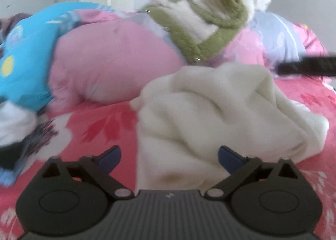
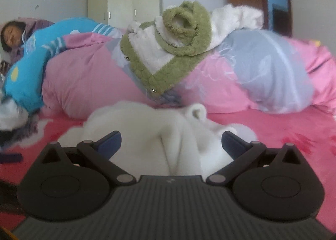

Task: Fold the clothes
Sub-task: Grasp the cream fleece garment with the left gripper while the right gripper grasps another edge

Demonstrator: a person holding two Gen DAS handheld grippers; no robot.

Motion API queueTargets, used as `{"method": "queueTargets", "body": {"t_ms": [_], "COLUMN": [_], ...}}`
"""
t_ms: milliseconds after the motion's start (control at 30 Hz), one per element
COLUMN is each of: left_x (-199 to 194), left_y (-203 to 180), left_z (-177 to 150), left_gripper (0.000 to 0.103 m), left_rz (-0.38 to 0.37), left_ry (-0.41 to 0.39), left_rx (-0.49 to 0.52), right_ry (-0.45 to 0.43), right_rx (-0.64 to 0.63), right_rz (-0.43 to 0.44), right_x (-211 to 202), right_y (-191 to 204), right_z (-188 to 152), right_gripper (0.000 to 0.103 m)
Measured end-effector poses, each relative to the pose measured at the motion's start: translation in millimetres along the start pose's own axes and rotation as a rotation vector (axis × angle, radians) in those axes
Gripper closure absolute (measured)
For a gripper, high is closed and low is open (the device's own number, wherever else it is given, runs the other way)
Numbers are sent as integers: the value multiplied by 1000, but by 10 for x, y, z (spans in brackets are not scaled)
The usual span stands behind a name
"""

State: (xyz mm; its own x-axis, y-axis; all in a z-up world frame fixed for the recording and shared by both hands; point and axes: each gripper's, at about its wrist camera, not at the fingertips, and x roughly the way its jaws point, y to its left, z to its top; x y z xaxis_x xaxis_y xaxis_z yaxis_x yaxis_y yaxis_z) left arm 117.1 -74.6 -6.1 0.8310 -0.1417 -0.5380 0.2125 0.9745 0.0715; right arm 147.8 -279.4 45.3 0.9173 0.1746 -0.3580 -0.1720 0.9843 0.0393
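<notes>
Soft even daylight, no hard shadows; left wrist view motion-blurred; fisheye bends edges, dark corners both views.

We see a cream-white fleecy garment (image 1: 210,114) crumpled in a loose heap on the pink flowered bedsheet (image 1: 100,126), its folds bunched and uneven, nothing laid flat. Behind it, a second fleece garment (image 2: 168,51), white with olive-green trim, lies rumpled on top of the pink and grey-blue quilt (image 2: 94,80), well apart from the first.
</notes>
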Motion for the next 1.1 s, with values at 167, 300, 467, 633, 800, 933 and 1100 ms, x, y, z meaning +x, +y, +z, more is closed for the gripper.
{"method": "queueTargets", "body": {"t_ms": [167, 300, 467, 633, 800, 933, 1100], "left_x": [314, 339, 193, -85, -493, -944, -1322], "left_y": [-185, -271, -291, -293, -337, -299, -267], "left_z": [24, -17, -60, -62, -212, -417, -750], "left_gripper": [33, 51, 86, 94, 94, 94, 94], "left_rz": [-34, -21, -12, -31, -64, -115, -168], "left_ry": [30, 17, -13, -38, -51, -70, -33], "left_rx": [77, 119, 146, 157, 189, 191, 184], "right_ry": [74, 133, 171, 168, 151, 155, 179], "right_rx": [30, 55, 78, 84, 67, 74, 100], "right_rz": [49, 89, 128, 158, 208, 252, 307], "right_x": [470, 845, 1059, 766, 261, -208, -832], "right_y": [-26, -47, -77, -143, -173, -192, -226], "right_z": [113, 203, 271, 287, 229, 72, -242], "right_gripper": [6, 32, 69, 84, 85, 85, 87]}}
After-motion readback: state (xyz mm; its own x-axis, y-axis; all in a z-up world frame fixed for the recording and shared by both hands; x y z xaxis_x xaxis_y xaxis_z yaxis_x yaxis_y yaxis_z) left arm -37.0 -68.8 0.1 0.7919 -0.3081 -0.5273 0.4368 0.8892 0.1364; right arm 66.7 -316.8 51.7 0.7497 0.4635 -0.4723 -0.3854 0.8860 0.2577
